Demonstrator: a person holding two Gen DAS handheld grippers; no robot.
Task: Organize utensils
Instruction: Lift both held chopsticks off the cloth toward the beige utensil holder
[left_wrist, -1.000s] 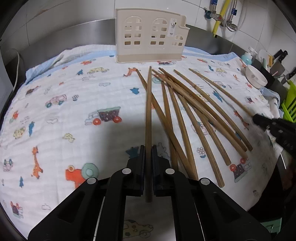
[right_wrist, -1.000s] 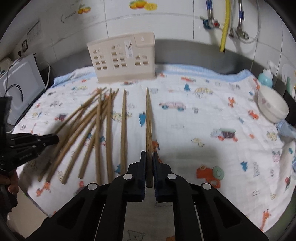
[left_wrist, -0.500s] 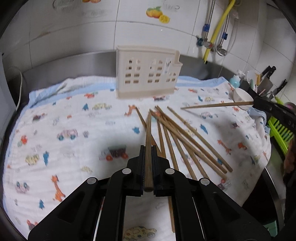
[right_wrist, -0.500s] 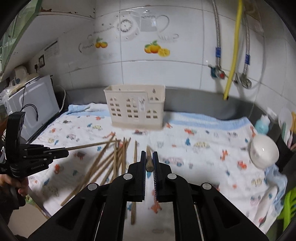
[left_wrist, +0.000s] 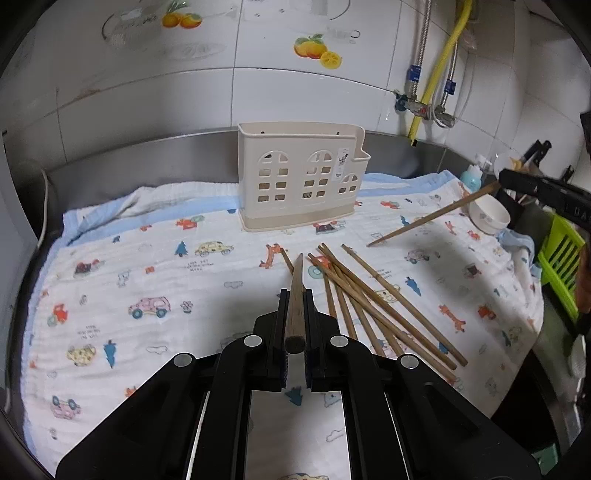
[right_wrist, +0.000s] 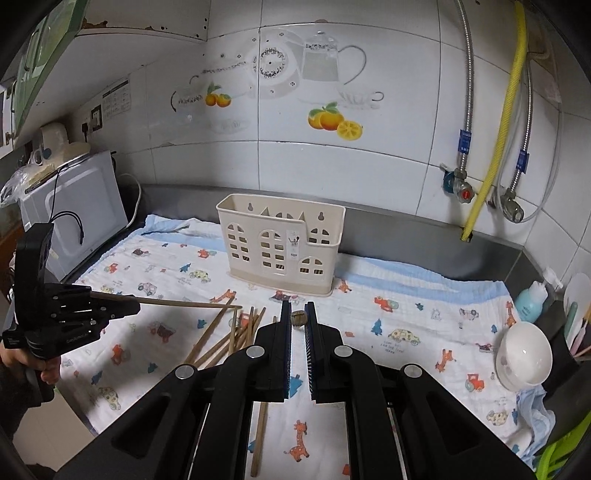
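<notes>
A single wooden chopstick (left_wrist: 296, 291) is clamped between the narrowed jaws of the left gripper (left_wrist: 294, 295), its blunt butt end facing the camera and its tip aimed toward twelve o'clock, at the cream utensil holder (left_wrist: 301, 176). From the right wrist view the same gripper (right_wrist: 70, 314) is seen from the side at nine o'clock, the stick (right_wrist: 184, 304) running level from its fingertips out over the cloth, with a hand (right_wrist: 22, 363) below it.

The right gripper (right_wrist: 298, 314) is closed to a narrow gap on a second chopstick (right_wrist: 298, 318), of which only the round end shows between the jaws in its own view. Its full length is revealed only in the left wrist view, at two o'clock, where the stick (left_wrist: 432, 218) slopes down from the black fingertips (left_wrist: 517, 181) with its tip low over the cloth; contact there cannot be told.

The remaining chopsticks (left_wrist: 373, 306) lie fanned on the printed cloth (left_wrist: 147, 266), at four o'clock from the holder in the left view and at eight o'clock from it in the right view (right_wrist: 225, 339). The holder (right_wrist: 280, 243) stands upright at the far edge of the cloth; its open top and inner dividers are seen only from the right wrist. A white bowl (right_wrist: 522, 354) sits at three o'clock near the cloth's edge, and a white microwave (right_wrist: 70, 214) at ten o'clock is shown only in the right view.
</notes>
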